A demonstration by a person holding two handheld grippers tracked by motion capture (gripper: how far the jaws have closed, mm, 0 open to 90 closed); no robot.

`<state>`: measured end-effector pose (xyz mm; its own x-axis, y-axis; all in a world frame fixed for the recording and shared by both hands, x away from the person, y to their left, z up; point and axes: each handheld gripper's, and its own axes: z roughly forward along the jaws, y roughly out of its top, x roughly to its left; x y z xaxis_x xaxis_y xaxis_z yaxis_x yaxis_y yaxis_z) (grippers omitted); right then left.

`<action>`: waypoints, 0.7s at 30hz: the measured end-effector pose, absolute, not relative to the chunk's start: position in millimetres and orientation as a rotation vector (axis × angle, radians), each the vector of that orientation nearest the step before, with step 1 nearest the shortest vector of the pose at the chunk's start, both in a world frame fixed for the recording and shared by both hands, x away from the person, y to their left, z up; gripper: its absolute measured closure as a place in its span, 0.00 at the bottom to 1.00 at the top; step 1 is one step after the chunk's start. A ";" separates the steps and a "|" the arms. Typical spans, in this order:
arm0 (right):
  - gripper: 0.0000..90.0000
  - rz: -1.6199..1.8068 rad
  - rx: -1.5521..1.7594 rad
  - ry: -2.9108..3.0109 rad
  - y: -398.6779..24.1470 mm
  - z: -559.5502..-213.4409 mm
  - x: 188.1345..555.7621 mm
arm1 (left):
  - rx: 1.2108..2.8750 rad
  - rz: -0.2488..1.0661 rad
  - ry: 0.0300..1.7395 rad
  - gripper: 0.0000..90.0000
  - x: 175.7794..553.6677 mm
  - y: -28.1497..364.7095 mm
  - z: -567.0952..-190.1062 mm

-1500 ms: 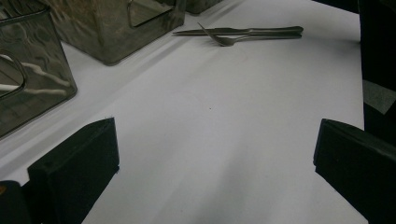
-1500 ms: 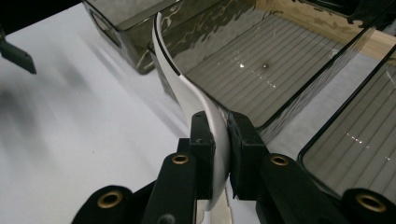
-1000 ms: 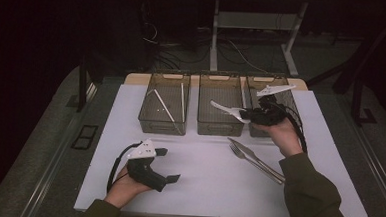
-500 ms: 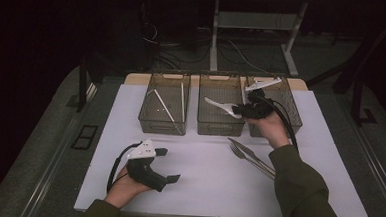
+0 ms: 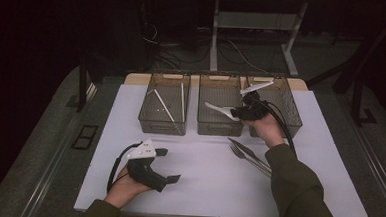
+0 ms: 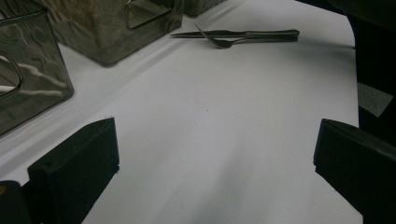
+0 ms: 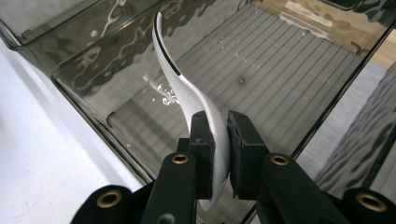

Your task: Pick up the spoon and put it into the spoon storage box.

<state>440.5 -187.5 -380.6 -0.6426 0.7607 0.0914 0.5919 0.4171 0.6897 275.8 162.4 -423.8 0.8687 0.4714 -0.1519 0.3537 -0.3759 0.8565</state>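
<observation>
Table: I see a white table top (image 5: 212, 179) carrying three clear bins in a row along its far edge.
Left bin: the left bin (image 5: 165, 107) has two thin white sticks (image 5: 163, 107) lying inside it.
Middle bin: the middle bin (image 5: 219, 126) is the one my right gripper hangs over; in the right gripper view its ribbed floor (image 7: 261, 70) lies directly below the held piece.
Right bin: the right bin (image 5: 286, 106) stands just beside the middle one, behind my right hand.
Left gripper: my left gripper (image 5: 170, 165) rests low on the near left of the table, jaws spread wide with nothing between them and bare table ahead of them.
Right gripper: my right gripper (image 7: 219, 140) is pinched narrow on the white spoon (image 7: 187, 93), pads pressing its handle from both sides.
White spoon: I hold it above the middle bin, its curved free end pointing away from the jaws, toward the left bin (image 5: 218, 110).
Metal cutlery: a fork (image 5: 246, 156) and a knife (image 5: 249, 149) lie side by side on the table, near my right forearm.
</observation>
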 end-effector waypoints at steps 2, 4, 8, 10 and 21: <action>0.90 1.040 1.187 2.439 -185.8 -382.0 441.3 | 2.001 0.143 0.603 0.00 275.7 162.2 -423.8; 0.90 1.025 1.184 2.443 -183.7 -383.7 442.3 | 2.001 0.142 0.603 0.00 275.7 162.2 -423.7; 0.90 1.006 1.177 2.452 -180.6 -386.6 443.5 | 2.001 0.141 0.602 0.00 275.6 162.2 -423.7; 0.89 1.005 1.183 2.452 -180.2 -387.7 443.9 | 2.001 0.141 0.602 0.00 275.4 162.1 -423.7; 0.77 1.105 1.216 2.419 -185.8 -382.8 442.6 | 2.002 0.139 0.600 0.00 275.4 162.2 -423.8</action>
<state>442.6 -185.8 -382.8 -0.6348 0.7613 0.1319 0.5982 0.3762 0.7076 275.4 162.2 -423.8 0.8702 0.4683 -0.1531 0.3535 -0.3770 0.8561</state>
